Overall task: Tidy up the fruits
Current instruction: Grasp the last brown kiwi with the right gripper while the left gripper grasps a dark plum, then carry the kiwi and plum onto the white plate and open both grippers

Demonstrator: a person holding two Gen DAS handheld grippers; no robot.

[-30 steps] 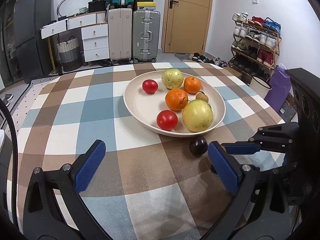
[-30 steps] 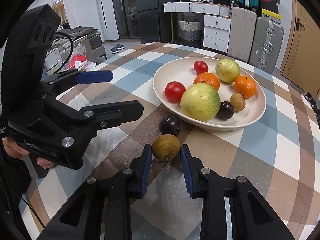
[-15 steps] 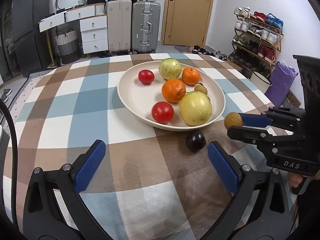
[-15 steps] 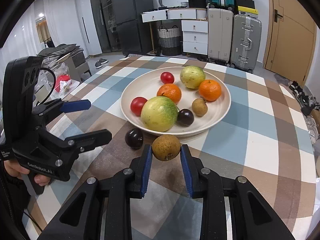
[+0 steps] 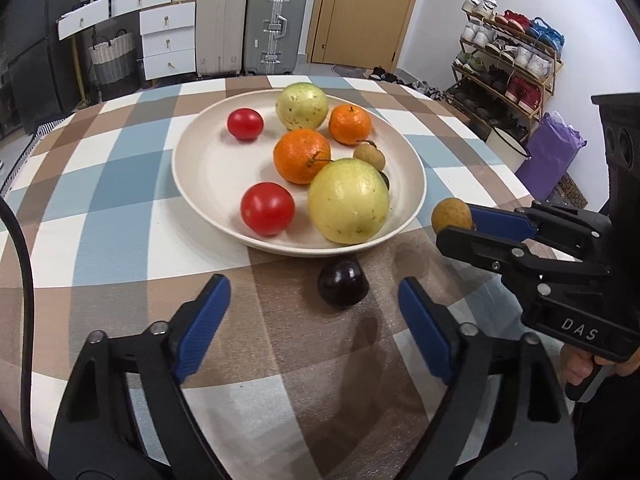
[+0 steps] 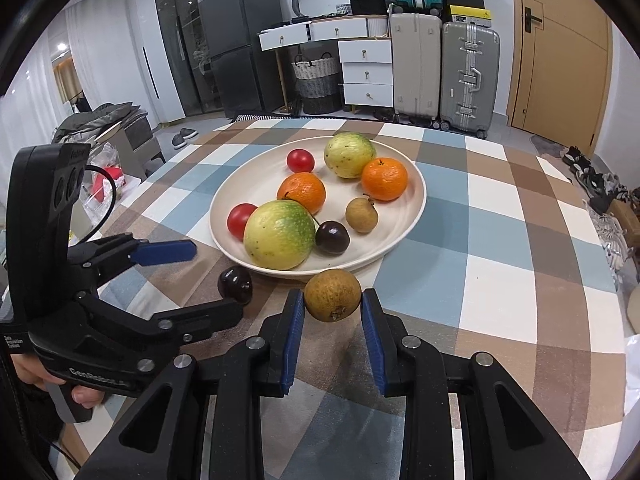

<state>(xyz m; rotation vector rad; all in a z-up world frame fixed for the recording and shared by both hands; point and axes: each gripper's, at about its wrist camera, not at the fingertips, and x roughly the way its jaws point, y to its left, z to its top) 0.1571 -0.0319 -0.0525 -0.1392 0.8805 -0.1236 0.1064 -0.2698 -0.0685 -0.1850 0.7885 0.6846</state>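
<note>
Between our left gripper's point(image 5: 312, 326) still-parted, just-closing blue fingers point(image 5: 202, 322) sits the dark round plum point(image 5: 343, 283); we centre before squeezing, while the right gripper point(image 6: 333, 326) clamps the brown round longan point(image 6: 333, 295) beside the cream plate point(image 6: 404, 226).

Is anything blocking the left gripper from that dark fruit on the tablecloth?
Nothing visible. The dark fruit lies alone on the tablecloth just outside the plate, ahead of the open left gripper, with bare cloth between.
</note>
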